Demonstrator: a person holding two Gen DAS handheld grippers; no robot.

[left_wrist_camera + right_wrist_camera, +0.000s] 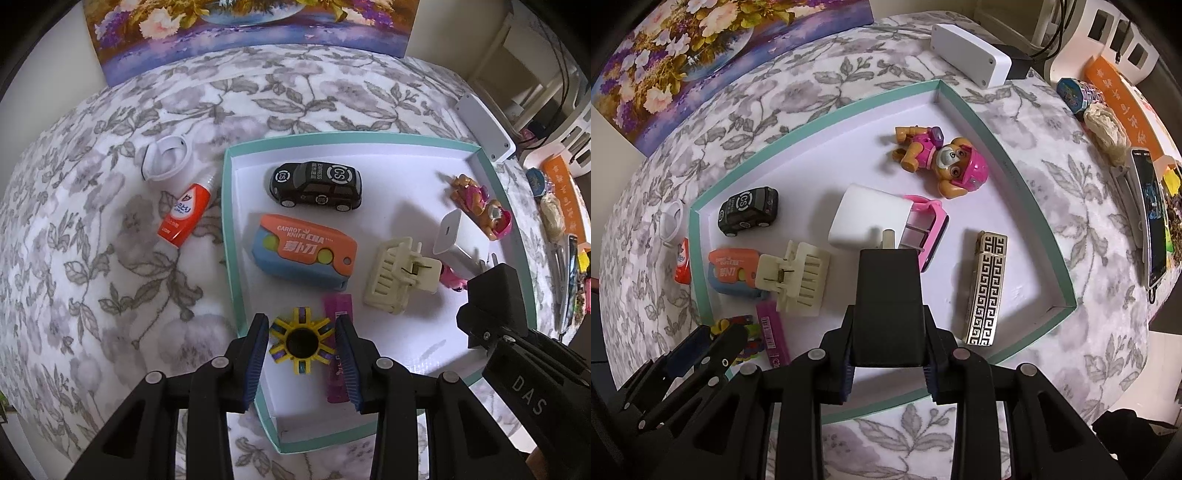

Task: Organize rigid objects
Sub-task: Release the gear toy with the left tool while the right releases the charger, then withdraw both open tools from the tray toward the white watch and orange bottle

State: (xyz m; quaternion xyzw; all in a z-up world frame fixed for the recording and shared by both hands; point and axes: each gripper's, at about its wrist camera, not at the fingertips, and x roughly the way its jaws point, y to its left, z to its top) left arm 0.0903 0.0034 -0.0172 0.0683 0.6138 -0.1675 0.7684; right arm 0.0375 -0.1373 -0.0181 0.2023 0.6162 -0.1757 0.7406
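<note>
Teal rim: shallow white-floored tray (232, 236) on a grey floral cloth (74, 258); both grippers work above its near edge.
Left gripper: (302, 345) jaws partly apart, blue pads on either side of a yellow spoked ring toy (299, 341) at the tray's near-left corner; pads look to touch its spokes, though contact is hard to confirm.
Right gripper: (887, 363) jaws closed on a black block (888, 306), held above the tray floor near the front wall.
Tray contents, left side: black toy car (316, 185) at the back, orange-and-blue carrot knife (304, 249) in front of it, cream hair claw clip (400, 275) to its right, magenta stick (338, 314) just beside the ring toy.
Tray contents, right side: white charger (868, 218) touching a pink toy (925, 229); pup figure (942, 160) near the far-right wall.
Open room: bare floor between the car and the pup figure; a smaller bare patch at the near-right corner.
Outside the tray: red-and-white bottle (183, 214) and white clip (166, 157) on the cloth just left of the tray wall.
Right view only: gold-patterned lighter (986, 288) lying lengthwise by the near-right wall; phone (1150, 218) at the table's right edge.
Left view only: printing on the carrot knife.
</note>
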